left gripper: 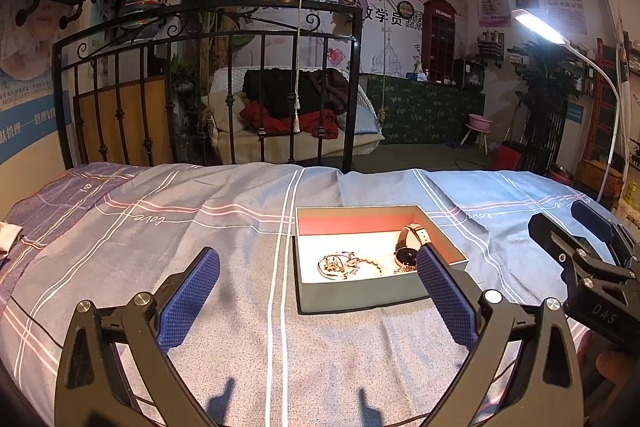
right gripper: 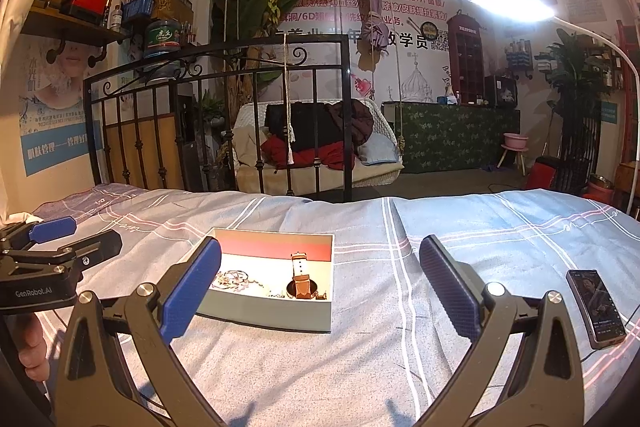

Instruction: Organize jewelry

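The box [left gripper: 360, 291] sat mid-bed, toward the footboard edge, holding the watch [left gripper: 408, 247] and tangled chains [left gripper: 340, 265]. Both the left gripper [left gripper: 318, 291] and right gripper [right gripper: 320, 291] gaped empty (neither touching it); the box lay ahead, between them.

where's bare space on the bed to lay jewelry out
Free: bedspread left of the box, toward the bed rail; also between box and phone. Crowded: inside the box, with the watch and tangled bracelets.
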Available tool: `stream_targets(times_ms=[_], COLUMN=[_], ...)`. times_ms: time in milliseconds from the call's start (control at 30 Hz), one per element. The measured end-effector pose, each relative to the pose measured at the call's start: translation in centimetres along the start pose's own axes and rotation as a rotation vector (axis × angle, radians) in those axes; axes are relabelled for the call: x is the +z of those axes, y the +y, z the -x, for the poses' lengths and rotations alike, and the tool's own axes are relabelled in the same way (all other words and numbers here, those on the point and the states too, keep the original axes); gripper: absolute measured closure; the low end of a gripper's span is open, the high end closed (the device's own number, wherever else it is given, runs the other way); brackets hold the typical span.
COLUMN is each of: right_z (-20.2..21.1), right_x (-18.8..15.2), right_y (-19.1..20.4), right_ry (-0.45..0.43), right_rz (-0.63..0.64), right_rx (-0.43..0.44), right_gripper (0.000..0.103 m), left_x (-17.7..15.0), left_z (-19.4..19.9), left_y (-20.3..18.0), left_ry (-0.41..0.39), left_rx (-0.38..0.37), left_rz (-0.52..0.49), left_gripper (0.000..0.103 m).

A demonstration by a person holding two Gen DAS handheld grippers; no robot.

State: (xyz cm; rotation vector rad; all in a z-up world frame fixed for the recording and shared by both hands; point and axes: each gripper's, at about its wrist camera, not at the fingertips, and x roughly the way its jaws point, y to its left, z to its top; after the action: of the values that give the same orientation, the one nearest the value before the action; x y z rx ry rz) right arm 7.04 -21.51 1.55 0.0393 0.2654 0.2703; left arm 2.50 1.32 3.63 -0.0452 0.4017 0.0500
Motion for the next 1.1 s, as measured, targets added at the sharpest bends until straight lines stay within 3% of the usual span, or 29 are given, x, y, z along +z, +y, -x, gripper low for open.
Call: stream_targets(times_ms=[1100], right_z=[-0.46], right_x=[-0.68], right_y=[0.00], right_ry=[0.018], right_rz=[0.007], right_rx=[0.005], right_gripper=[0.005], left_x=[0.00], left_z=[0.10], left_y=[0.23], left_ry=[0.015], left_rx=[0.016], left_rz=[-0.014], left_gripper=[0.007])
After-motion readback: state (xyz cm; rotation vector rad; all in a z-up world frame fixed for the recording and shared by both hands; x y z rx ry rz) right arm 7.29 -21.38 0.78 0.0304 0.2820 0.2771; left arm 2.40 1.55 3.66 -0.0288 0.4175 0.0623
